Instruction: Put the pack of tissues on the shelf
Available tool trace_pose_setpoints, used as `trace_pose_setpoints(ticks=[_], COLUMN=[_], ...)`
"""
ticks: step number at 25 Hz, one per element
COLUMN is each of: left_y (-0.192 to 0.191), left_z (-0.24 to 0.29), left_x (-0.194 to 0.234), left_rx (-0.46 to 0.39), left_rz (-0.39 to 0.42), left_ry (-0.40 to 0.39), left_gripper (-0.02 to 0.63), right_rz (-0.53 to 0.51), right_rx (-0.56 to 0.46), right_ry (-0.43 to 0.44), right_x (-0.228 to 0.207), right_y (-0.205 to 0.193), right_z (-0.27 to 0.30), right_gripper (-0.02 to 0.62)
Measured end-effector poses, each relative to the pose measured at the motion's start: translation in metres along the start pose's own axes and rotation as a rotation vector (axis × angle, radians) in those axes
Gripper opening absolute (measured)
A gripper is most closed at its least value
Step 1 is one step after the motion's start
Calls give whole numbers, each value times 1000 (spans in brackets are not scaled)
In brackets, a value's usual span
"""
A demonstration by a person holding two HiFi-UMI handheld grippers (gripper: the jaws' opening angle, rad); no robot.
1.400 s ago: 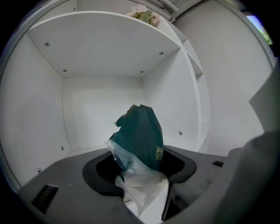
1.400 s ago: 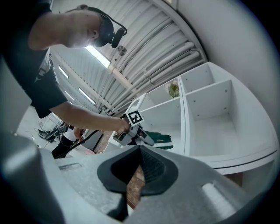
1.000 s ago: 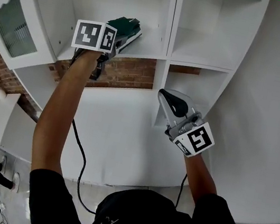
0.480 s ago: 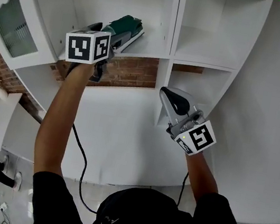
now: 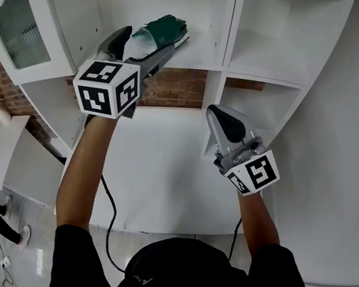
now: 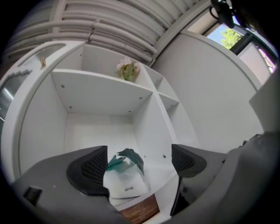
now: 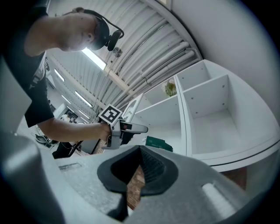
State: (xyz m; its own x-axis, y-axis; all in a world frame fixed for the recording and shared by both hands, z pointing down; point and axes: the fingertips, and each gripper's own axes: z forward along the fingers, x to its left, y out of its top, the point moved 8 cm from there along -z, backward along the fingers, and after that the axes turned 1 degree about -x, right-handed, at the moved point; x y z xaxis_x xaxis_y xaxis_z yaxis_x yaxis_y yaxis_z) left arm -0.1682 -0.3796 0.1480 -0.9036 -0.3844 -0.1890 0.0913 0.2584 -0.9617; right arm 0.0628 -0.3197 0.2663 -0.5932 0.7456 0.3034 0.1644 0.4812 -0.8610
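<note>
As the left gripper (image 6: 140, 165) is opening wide around the pack of tissues (image 6: 124, 179) resting on the shelf (image 6: 162, 174), right gripper (image 7: 139, 169) is pressed together, empty.

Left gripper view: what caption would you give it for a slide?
Left hand-held gripper, jaws opening, with the pack of tissues resting between them on the white shelf.

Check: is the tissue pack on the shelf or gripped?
On the shelf: tissue pack rests there between opening jaws of the left gripper.
</note>
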Motion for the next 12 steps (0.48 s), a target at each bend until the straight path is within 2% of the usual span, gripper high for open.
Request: trace_pose_setpoints(ticks=[3,6,12], left_y=[6,3,-21], left_z=[-24,-52,-96], left_x=[-18,-36,-85], left_rx=[-109,-192,-233], left_rz=[26,-3,-38], left_ry=[6,0,-50], left_gripper=[446,419,246], right_rz=[2,5,28], right_rx=[-9,-23,-63], right_ry=[-2,-9,-21], right_x=[4,7,21], right_y=[4,9,17], right_z=[-1,-3,-8], right_gripper=[2,2,2])
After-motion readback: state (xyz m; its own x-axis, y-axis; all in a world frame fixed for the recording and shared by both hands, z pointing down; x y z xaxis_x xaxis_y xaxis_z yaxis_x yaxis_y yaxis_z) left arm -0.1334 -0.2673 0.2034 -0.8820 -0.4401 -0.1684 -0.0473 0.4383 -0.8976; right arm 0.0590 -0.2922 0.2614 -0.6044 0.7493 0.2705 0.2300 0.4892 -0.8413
